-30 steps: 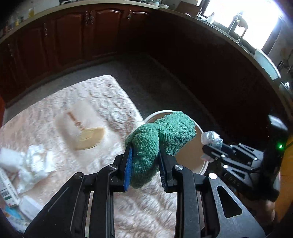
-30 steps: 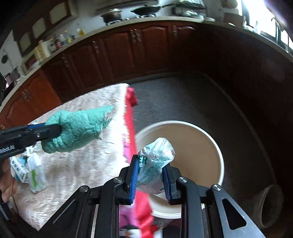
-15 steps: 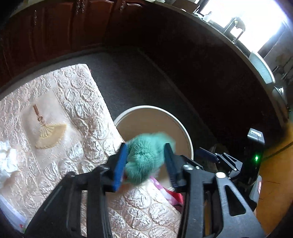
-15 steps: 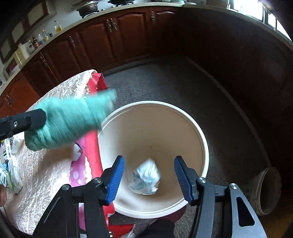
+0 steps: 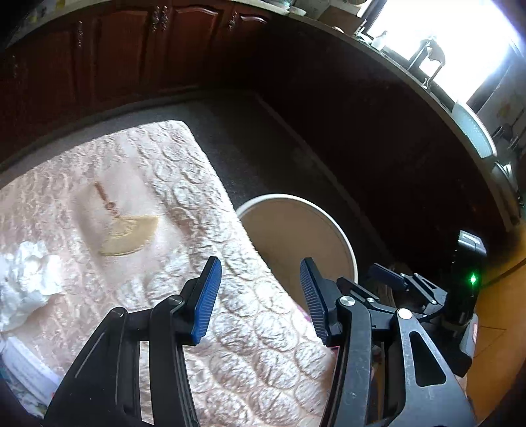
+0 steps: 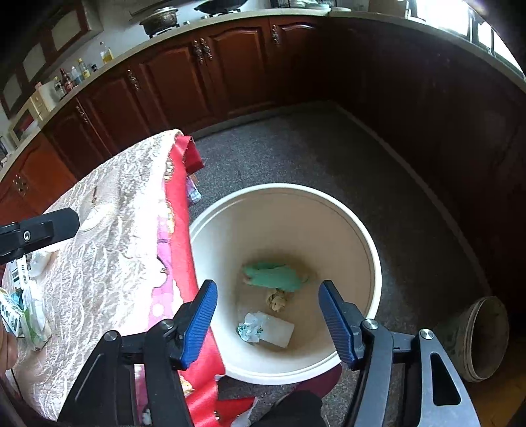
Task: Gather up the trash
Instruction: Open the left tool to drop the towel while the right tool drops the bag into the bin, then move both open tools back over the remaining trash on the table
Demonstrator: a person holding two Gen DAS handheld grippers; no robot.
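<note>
Right gripper (image 6: pixel 268 315): jaws opening, nothing between them, above bucket (image 6: pixel 368 249) | Left gripper (image 5: pixel 259 295): jaws released, empty, over table (image 5: pixel 164 164) edge | Green cloth (image 6: pixel 273 277), crumpled wrapper (image 6: pixel 263 330): on bucket floor | Tissue (image 5: pixel 26 279): table, far left

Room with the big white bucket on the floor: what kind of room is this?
Most likely a home kitchen. Dark wooden cupboards run under a long counter, a pot sits up there, and bottles stand along it.
</note>
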